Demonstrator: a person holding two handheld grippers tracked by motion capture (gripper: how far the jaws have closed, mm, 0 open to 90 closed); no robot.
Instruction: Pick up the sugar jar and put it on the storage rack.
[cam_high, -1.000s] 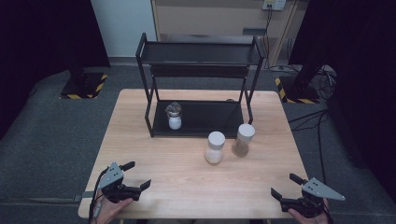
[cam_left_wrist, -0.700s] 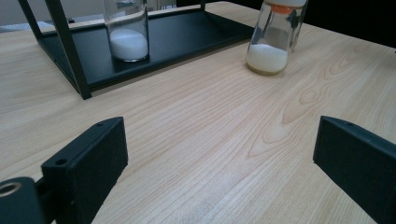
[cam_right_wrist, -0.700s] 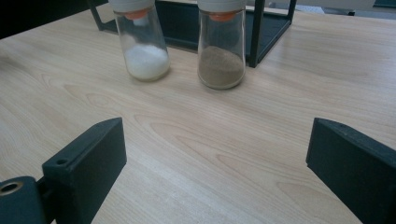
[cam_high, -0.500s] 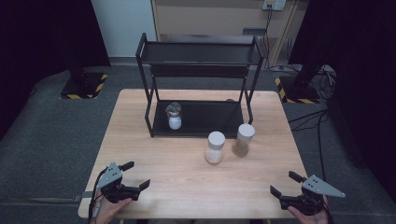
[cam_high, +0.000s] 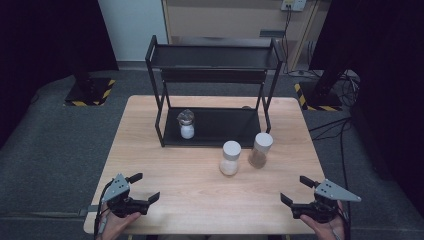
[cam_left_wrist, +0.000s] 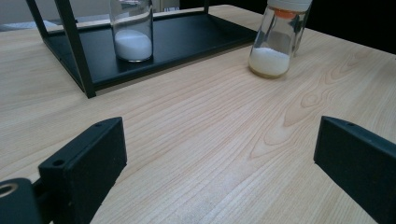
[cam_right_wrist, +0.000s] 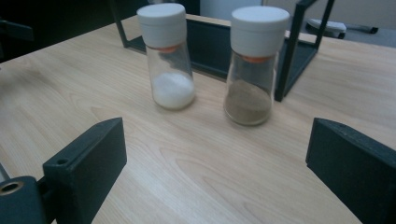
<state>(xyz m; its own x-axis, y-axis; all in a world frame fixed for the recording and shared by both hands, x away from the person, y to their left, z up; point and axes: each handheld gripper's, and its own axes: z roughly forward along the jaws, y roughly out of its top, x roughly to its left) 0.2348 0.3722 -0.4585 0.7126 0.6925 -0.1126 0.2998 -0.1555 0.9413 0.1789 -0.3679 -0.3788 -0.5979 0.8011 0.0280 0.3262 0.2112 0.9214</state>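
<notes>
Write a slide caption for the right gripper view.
Open right hand-held gripper faces two white-capped jars, white powder and brown powder, before the black rack.

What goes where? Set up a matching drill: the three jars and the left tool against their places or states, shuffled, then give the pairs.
Things:
1. jar with no cap
2. white-capped jar of white powder
3. white-capped jar of brown powder
4. left tool

Places or states:
A. open, near table edge
B. on rack's bottom shelf
C. on table, rightmost jar
D. on table, between the other jars

Pairs: 1-B, 2-D, 3-C, 4-A
</notes>
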